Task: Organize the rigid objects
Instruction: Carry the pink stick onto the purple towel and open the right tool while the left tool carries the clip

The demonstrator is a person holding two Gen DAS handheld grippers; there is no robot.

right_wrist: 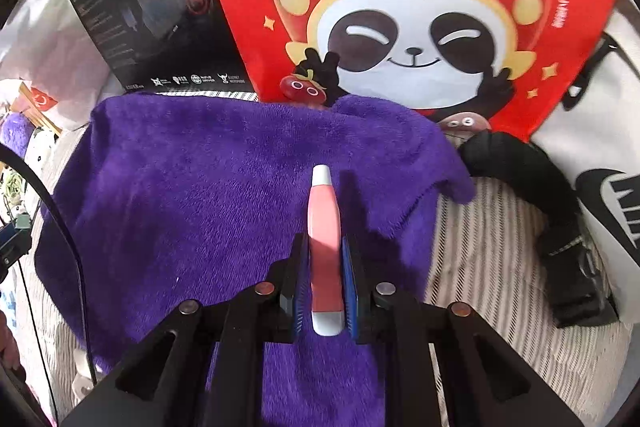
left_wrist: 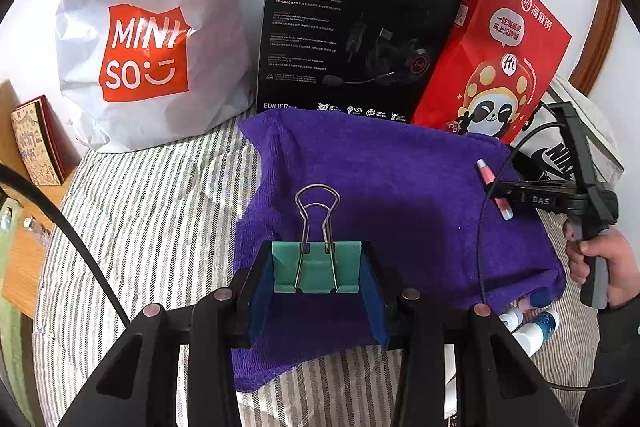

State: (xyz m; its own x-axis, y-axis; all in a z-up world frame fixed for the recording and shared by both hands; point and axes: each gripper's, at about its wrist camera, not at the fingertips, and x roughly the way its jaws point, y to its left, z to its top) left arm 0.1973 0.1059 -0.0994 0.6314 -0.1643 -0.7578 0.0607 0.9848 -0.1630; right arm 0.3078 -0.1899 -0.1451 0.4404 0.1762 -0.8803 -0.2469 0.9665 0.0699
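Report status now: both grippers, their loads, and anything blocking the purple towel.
Left gripper shut on green binder clip. Right gripper shut on pink tube. Both above purple towel; nothing in the way.

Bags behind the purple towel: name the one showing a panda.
The red paper bag, leaning right of the black headset box. The white Miniso bag carries only an orange logo.

The purple towel (left_wrist: 400, 195) lies mostly bare, so its middle is open to a claw coming from above. Along its far edge stand a white shopping bag (left_wrist: 148, 39), a black headset box (left_wrist: 352, 23) and a red paper bag (left_wrist: 496, 59), closing that side. A black strap (right_wrist: 532, 195) curls just beside the towel's right corner. Small white bottles (left_wrist: 536, 327), perhaps partly under the towel, crowd the near right edge. The striped bed (left_wrist: 152, 219) on the left is free.
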